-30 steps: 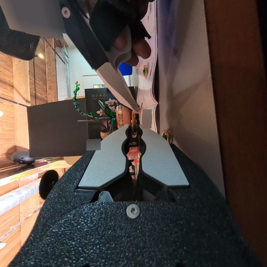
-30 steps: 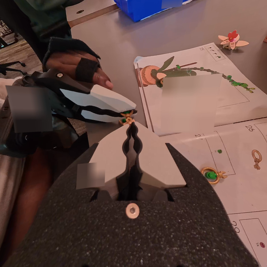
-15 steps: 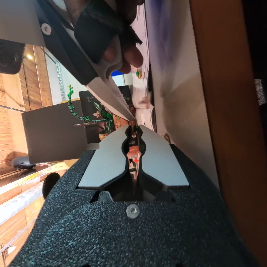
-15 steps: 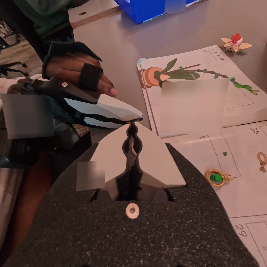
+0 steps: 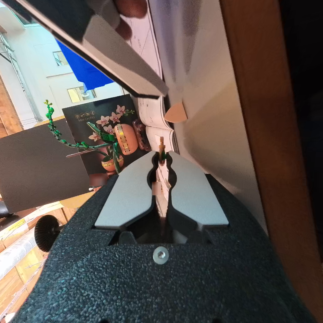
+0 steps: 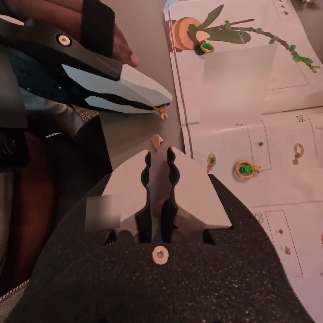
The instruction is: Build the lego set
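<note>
Since half second ago, right tool (image 6: 158, 151) is parting from left tool (image 5: 162, 153), fingers now standing apart and gripping nothing. Small tan petal-shaped lego piece (image 6: 157, 141) is lying on grey worktop (image 6: 148, 35) just beyond its tips, pointed end toward camera. Left tool is clamping small gold ring-and-clip lego piece with green stud (image 5: 161, 151), long axis running straight out past fingertips, clip end outward, beside open white instruction booklet (image 6: 227, 139).

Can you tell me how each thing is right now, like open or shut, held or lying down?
left gripper: shut on gold ring piece
right gripper: open, empty
tan petal piece: lying loose on table
instruction booklet: open, flat
second gold ring piece: resting on booklet
</note>
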{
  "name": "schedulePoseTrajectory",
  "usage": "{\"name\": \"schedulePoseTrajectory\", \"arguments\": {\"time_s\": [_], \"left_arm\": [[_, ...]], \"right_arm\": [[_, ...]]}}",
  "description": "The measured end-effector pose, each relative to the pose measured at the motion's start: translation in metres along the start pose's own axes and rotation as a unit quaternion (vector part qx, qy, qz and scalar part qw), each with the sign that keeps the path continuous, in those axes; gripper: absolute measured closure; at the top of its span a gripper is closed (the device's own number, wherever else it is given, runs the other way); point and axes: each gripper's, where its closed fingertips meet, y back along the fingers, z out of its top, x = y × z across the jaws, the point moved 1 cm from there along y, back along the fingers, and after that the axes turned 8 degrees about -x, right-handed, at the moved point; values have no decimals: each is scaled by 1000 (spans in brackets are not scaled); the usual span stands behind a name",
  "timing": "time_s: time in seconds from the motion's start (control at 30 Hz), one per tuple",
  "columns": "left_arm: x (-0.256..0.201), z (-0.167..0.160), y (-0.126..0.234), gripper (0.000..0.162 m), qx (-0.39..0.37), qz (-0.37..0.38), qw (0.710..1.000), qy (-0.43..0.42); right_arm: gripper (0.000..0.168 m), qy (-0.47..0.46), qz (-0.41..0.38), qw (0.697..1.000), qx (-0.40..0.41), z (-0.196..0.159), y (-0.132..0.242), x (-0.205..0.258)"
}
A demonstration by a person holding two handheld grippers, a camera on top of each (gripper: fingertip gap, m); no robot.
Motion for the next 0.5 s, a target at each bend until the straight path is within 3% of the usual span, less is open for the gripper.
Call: {"name": "schedulePoseTrajectory", "arguments": {"time_s": [0.1, 0.13, 0.2, 0.27, 0.37, 0.43, 0.5], "left_arm": [[-2, -2, 0, 154, 8, -5, 1000, 4], [-2, -3, 1, 154, 11, -6, 1000, 7], [-2, -6, 4, 154, 16, -5, 1000, 20], [-1, -8, 9, 154, 13, -5, 999, 41], [-3, -6, 15, 154, -1, -8, 998, 64], [-3, -5, 16, 154, -5, -10, 998, 65], [-4, -2, 15, 155, -10, -13, 998, 68]], "right_arm": [[154, 39, -17, 999, -19, 8, -13, -1], [164, 64, -36, 997, -15, 8, -16, -5], [167, 144, -54, 988, -25, 11, -14, -3], [167, 262, -80, 961, -34, 11, -7, 3], [167, 422, -125, 898, -3, -2, 0, 9], [167, 430, -127, 894, 7, -9, 2, 11], [164, 387, -101, 917, -9, -11, 6, 15]]}}
